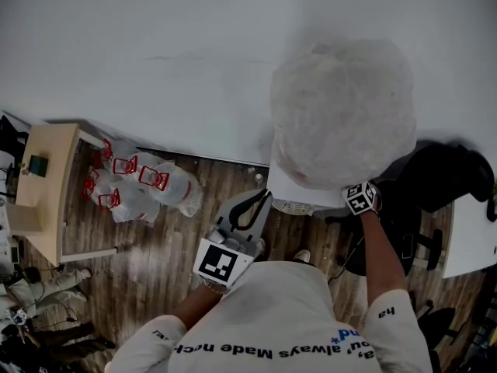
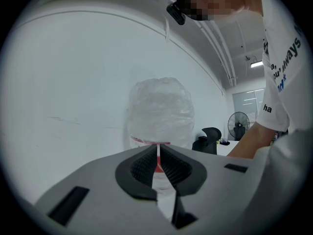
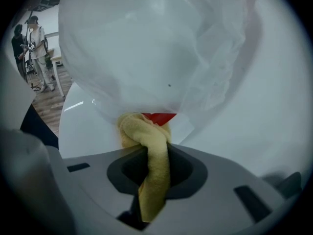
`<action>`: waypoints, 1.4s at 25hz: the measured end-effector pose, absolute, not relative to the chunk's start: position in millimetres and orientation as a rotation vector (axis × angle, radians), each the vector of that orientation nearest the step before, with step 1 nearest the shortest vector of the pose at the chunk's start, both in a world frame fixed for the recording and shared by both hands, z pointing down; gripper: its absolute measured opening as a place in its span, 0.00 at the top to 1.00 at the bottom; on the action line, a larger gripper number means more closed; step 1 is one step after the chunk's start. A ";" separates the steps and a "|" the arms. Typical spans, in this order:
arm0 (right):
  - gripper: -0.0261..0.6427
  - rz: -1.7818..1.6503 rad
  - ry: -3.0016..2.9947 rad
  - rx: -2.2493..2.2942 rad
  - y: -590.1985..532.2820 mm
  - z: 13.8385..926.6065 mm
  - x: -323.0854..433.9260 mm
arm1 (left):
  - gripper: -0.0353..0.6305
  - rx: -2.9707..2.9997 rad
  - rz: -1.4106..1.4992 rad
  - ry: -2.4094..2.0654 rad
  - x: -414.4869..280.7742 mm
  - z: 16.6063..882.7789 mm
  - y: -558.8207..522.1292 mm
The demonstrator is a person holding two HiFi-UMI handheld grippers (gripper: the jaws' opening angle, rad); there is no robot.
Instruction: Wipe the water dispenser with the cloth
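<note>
The water dispenser (image 1: 297,186) is white and carries a big bottle wrapped in clear plastic (image 1: 342,115). A yellow cloth (image 3: 149,165) is bunched in my right gripper (image 3: 149,153), which is shut on it. The cloth's top presses against the dispenser's white top (image 3: 85,126), just under the bottle (image 3: 146,48) and beside a red part (image 3: 159,117) at the neck. In the head view only the right gripper's marker cube (image 1: 361,198) shows beside the bottle. My left gripper (image 2: 158,163) is shut and empty, held back from the bottle (image 2: 160,111) and pointing at it.
Clear bags with red handles (image 1: 140,181) lie on the wooden floor by the wall. A light wooden table (image 1: 46,185) stands at the left, a black office chair (image 1: 443,177) at the right. People stand far off (image 3: 34,48).
</note>
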State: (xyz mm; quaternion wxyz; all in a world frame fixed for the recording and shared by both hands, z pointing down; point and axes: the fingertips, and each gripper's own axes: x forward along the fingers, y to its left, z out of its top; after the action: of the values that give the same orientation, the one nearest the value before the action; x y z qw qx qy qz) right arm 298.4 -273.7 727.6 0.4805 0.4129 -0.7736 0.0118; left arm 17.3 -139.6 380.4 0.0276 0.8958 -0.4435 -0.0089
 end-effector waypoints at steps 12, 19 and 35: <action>0.87 0.052 -1.914 1.046 -248.9 728.2 294.9 | 0.89 2.772 -0.027 -1.346 18.7 380.7 -131.4; 0.87 0.055 -1.929 1.064 -228.0 728.9 292.6 | 0.89 2.775 -0.033 -1.331 18.0 379.1 -124.3; 0.87 0.050 -1.930 1.100 -185.2 731.3 289.8 | 0.89 2.796 -0.034 -1.318 13.5 374.7 -110.7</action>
State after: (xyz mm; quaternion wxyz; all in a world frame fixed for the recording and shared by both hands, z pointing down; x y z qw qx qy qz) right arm 289.8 -185.2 731.3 0.4437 0.4435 -0.7785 0.0203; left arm 13.5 -110.7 374.7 0.0251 0.9042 -0.4263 -0.0109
